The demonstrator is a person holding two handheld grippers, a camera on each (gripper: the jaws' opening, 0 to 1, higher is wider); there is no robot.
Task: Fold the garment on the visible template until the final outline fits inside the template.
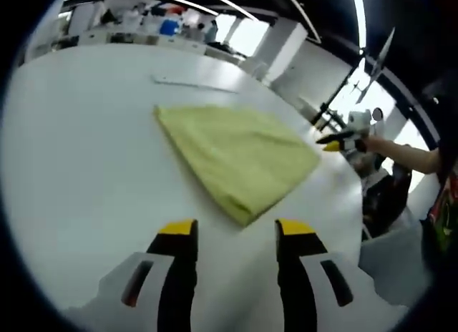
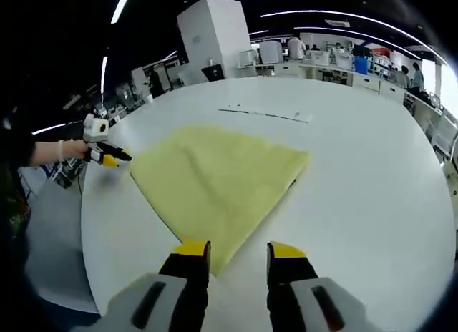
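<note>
Evidently soft, light and limp, the yellow garment (image 1: 236, 157) lies folded mid-surface (image 1: 86, 174). Fingers of left gripper (image 1: 236, 232) and right gripper (image 2: 238, 255) are seen apart, empty. A corner pinch is judged best.

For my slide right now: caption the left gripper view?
Open left hand-held gripper poised before a folded yellow garment on a white table.

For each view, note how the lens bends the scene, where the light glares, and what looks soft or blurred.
Left gripper view: the fisheye curves the white table; windows behind the right gripper blow out; the yellow garment looks soft. Right gripper view: ceiling strip lights arc; the table edge bows; the left gripper is small and blurry.
</note>
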